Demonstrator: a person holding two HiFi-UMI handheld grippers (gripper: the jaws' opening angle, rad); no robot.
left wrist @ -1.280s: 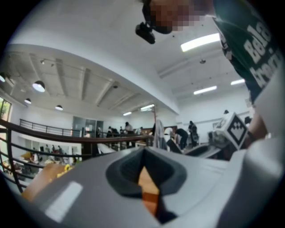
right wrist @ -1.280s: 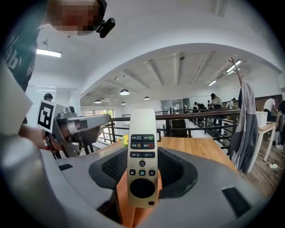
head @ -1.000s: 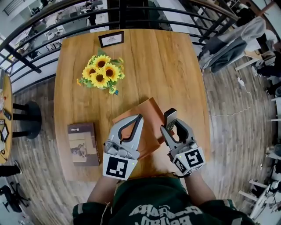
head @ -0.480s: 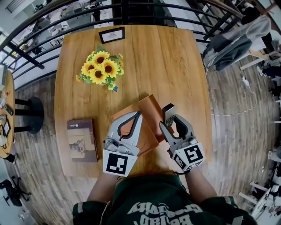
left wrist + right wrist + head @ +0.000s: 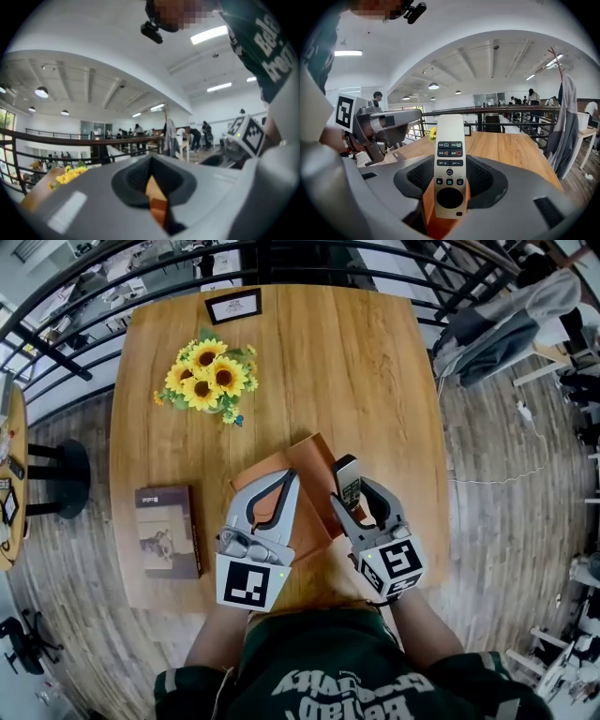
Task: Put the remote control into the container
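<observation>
A pale remote control [image 5: 449, 172] with dark buttons stands upright in my right gripper [image 5: 450, 190], which is shut on its lower half. In the head view the remote control [image 5: 348, 482] is at the right edge of the orange-brown container [image 5: 305, 465] on the wooden table [image 5: 366, 381]. The container's orange wall [image 5: 433, 220] shows just under the remote. My left gripper [image 5: 289, 480] is shut on the container's near left part. Its wall [image 5: 157, 199] shows as an orange wedge between the jaws of my left gripper [image 5: 152, 187].
A bunch of sunflowers [image 5: 202, 381] stands at the table's left, and a small framed card [image 5: 234, 306] at the far edge. A brown book [image 5: 167, 531] lies at the near left. Black railings [image 5: 309, 254] run beyond the table, and clothing [image 5: 511, 320] hangs at the right.
The head view has shifted slightly. My right gripper with the remote has edged a little closer to the container's right side. Both grips look unchanged.
</observation>
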